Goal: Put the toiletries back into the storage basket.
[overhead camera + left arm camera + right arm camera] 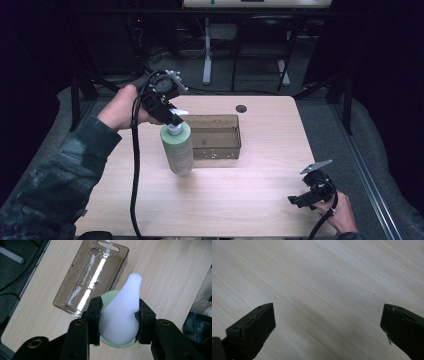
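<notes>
The green bottle (177,148) stands upright mid-table, just left of the clear bin (216,136). Left gripper (172,118) is clamped on its white pump top (121,315). Right gripper (301,200) sits wide open by the table's (260,195) near right corner.

The table (240,195) is a pale wood-grain top with rounded corners and a small dark round hole (241,108) near its far edge. A clear, smoky plastic bin (215,136) lies on it, just beside the left tongs (172,119) and well apart from the right tongs (300,200). Bare wood lies under the right tongs.
</notes>
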The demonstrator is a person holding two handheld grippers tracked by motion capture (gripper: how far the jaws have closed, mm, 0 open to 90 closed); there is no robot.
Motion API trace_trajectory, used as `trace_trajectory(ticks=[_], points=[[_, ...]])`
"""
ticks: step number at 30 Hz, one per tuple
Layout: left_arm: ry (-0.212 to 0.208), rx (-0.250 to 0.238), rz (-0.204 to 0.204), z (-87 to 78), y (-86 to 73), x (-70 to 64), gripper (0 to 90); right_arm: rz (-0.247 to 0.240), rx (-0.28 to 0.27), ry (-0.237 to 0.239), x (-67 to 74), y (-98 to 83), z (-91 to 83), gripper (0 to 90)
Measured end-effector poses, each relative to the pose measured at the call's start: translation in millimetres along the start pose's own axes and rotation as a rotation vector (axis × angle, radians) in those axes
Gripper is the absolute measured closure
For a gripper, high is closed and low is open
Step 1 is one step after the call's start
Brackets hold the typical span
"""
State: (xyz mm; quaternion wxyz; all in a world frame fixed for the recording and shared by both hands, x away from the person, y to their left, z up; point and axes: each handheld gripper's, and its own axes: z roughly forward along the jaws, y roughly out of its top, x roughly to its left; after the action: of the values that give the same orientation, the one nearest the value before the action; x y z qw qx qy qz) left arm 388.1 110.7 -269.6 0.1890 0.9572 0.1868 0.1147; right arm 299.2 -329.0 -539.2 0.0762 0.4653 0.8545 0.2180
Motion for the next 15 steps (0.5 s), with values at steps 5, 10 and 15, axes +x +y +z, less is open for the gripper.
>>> trace_trajectory(ticks=[5, 10, 15], points=[[0.005, -0.001, -0.003, -4.7, 2.4, 0.5, 62.8, 0.0, -0.007, -0.004, 0.0, 0.2, -1.2, 0.0], [0.01, -0.008, -0.011, -11.7, 5.5, 5.5, 62.7, -0.001, -0.007, -0.004, 0.0, 0.1, -1.2, 0.0], [0.014, -0.009, -0.024, -15.6, 8.0, 11.1, 62.8, -0.002, -0.011, -0.008, -1.2, -0.7, -1.8, 0.0]])
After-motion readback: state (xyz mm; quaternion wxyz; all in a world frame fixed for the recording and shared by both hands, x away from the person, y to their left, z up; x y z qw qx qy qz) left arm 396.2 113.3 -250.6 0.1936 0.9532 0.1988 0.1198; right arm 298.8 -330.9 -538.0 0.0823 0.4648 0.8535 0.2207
